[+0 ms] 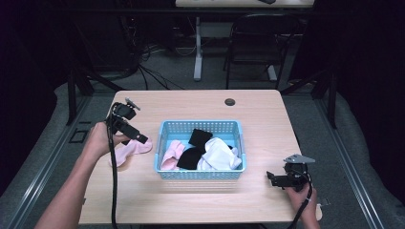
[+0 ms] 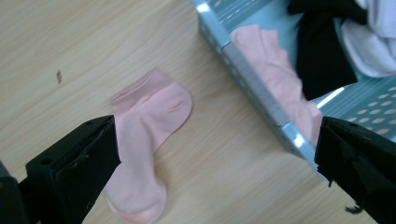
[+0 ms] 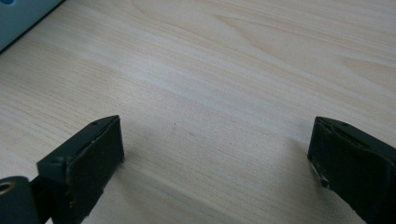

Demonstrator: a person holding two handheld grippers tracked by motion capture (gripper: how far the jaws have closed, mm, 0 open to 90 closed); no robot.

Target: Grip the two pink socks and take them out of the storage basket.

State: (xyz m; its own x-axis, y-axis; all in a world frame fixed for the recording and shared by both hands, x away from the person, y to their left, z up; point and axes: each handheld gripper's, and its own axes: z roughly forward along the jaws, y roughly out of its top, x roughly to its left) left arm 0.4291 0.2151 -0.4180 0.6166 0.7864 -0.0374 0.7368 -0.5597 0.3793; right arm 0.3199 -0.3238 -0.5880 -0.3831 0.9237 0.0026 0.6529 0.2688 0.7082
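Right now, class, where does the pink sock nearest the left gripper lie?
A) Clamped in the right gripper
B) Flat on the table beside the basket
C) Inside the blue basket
B: the pink sock lies on the table, outside the blue basket.

The table (image 1: 200, 102) has a pale wood-grain top, smooth and matt, with fine darker lines visible in both gripper views. In the middle of the high view stands a light blue basket (image 1: 165, 131) of plastic, with perforated walls and a slightly glossy rim that catches light. Inside it lie soft cloth pieces: a white cloth (image 1: 220, 153), black cloth (image 1: 193, 156) and a pink sock (image 1: 170, 155), all matt. Left of the basket, a second pink sock (image 2: 149, 135) of fine knitted cloth lies on the wood, matt, with a ribbed cuff. The jaws of the left gripper (image 2: 215, 154) and the right gripper (image 3: 217, 161) look like black, matt hard plastic with slightly rough edges.
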